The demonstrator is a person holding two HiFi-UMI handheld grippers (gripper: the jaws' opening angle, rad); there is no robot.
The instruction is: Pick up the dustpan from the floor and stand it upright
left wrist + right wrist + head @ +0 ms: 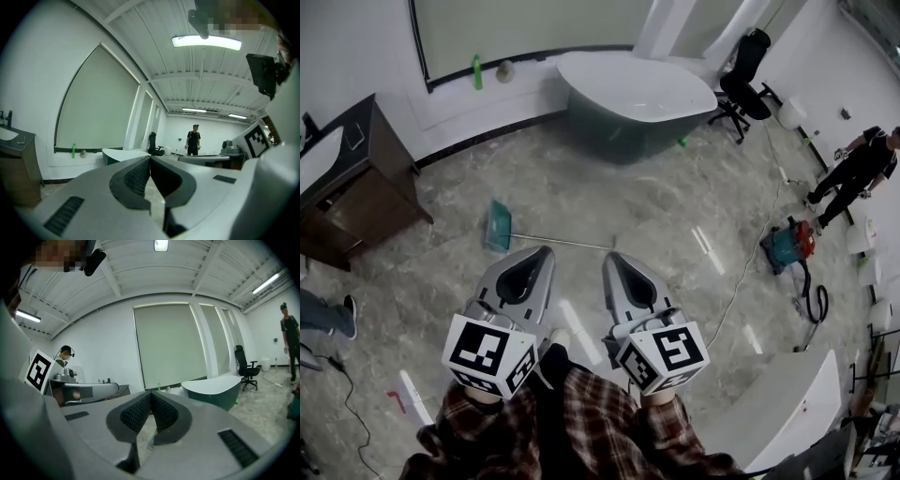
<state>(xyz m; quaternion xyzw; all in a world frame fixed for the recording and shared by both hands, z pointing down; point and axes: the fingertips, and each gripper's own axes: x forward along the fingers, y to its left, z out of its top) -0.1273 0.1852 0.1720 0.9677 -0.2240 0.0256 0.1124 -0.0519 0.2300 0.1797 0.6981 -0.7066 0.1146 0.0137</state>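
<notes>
Dustpan (498,226), teal, lies flat on the marbled floor (675,216), its long thin handle (562,243) running to the right toward the grippers. It lies ahead of the person, between a dark wooden vanity (366,187) at the left and a white-rimmed, green-sided bathtub (637,103) farther off by the wall. Left gripper (541,256) and right gripper (613,262) are held side by side above the floor, well apart from the dustpan pan, and neither touches it; from the head view the handle's far end lies just ahead of the two tips. In the left gripper view the jaws are pressed together at the tip, with nothing between the ribbed pads. In the right gripper view the jaws likewise meet at the tip and hold nothing. Plaid sleeves (581,431) show behind the marker cubes. A green bottle (476,72) stands on the ledge under the large window blind. A black office chair (745,80) stands right of the bathtub. A teal and red vacuum cleaner (787,246) with a black hose rests on the floor at the right, and a person in black (858,169) stands beyond it. A white counter (787,403) occupies the lower right.
</notes>
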